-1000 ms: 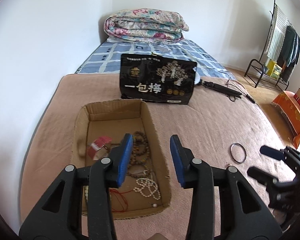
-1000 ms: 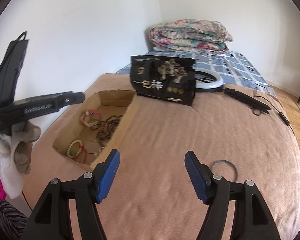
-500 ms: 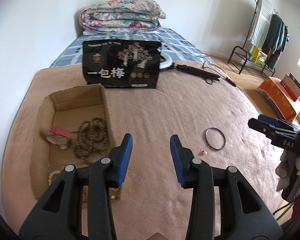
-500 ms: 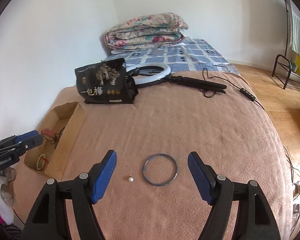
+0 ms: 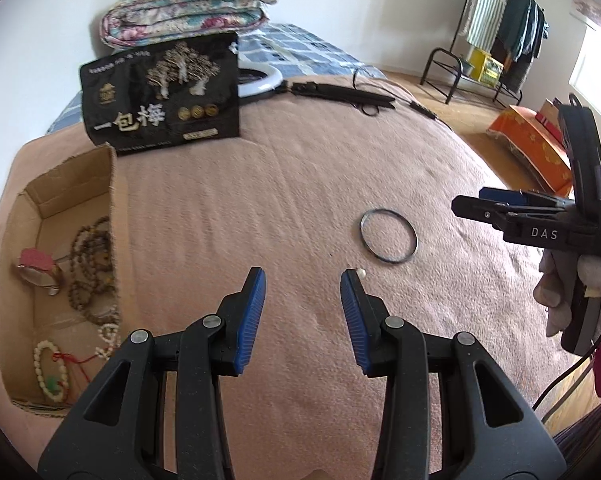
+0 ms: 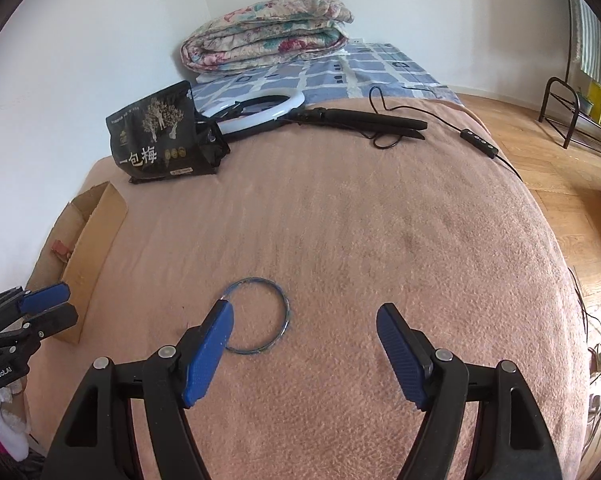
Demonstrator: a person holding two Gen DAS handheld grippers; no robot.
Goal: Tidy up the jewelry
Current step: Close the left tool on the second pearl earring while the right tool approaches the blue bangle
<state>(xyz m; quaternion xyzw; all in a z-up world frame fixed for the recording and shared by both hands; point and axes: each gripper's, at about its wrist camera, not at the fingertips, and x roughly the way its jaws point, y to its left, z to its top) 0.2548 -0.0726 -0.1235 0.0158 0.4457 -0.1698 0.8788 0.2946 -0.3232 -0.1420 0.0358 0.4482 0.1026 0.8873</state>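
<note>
A thin dark bangle (image 5: 388, 236) lies flat on the pink blanket; it also shows in the right wrist view (image 6: 256, 316). A small white pearl (image 5: 361, 273) lies beside the tip of my left gripper's right finger. My left gripper (image 5: 303, 280) is open and empty above the blanket. My right gripper (image 6: 304, 316) is open and empty, its left finger overlapping the bangle's near left edge. A cardboard box (image 5: 112, 184) at the left holds wooden bead strands (image 5: 88, 256), a white bead bracelet (image 5: 50, 372) and a pearl strand (image 5: 107, 340).
A black snack bag (image 5: 160, 96) stands behind the box. A ring light (image 6: 260, 114) with folded stand and cable lies at the back. A folded quilt (image 6: 268, 32) sits beyond. A clothes rack (image 5: 496, 36) and wooden floor are at the right.
Both grippers have swung right, away from the box and toward the bangle. The right gripper has dropped closer, so its left finger now overlaps the bangle.
</note>
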